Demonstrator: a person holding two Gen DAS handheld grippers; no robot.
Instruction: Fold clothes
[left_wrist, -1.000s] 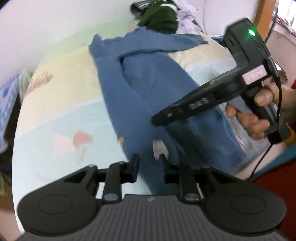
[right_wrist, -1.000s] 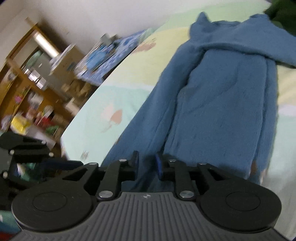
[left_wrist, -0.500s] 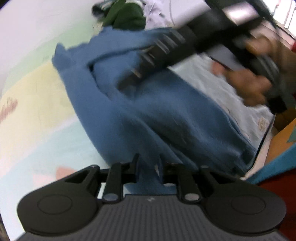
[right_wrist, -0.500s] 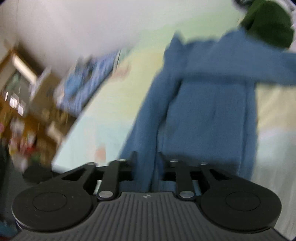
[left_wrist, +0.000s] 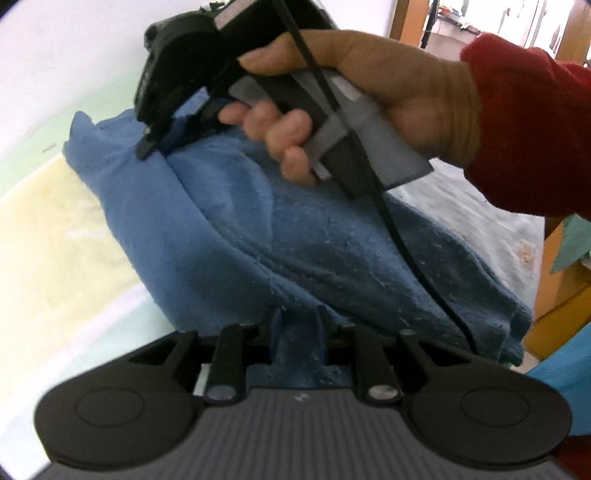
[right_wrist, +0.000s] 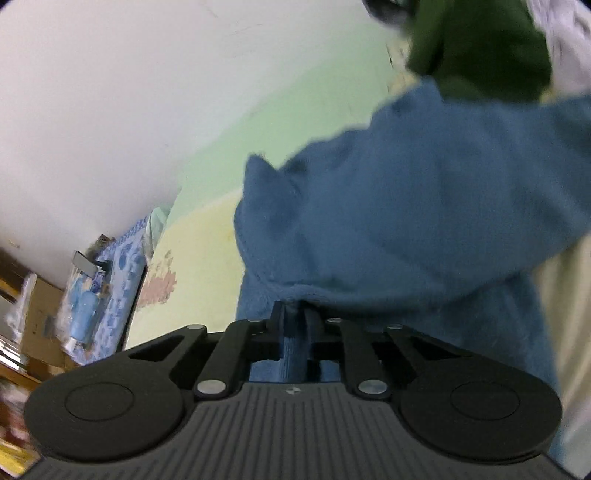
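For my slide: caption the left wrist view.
Both grippers pinch the blue sweater on the bed: left gripper near, right gripper far.

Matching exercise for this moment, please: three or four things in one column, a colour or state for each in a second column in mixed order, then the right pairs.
Things:
1. blue sweater
2. green garment
3. sleeve of the person's arm
4. right gripper

States:
A. red
B. heaped beyond the sweater
C. shut on blue cloth
D. bunched on the bed sheet, pinched by both grippers

Pairs: 1-D, 2-B, 3-A, 4-C

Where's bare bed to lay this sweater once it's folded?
Bare sheet lies left of the blue sweater, between it and the wall. Crowded: the far end, where a green garment sits.
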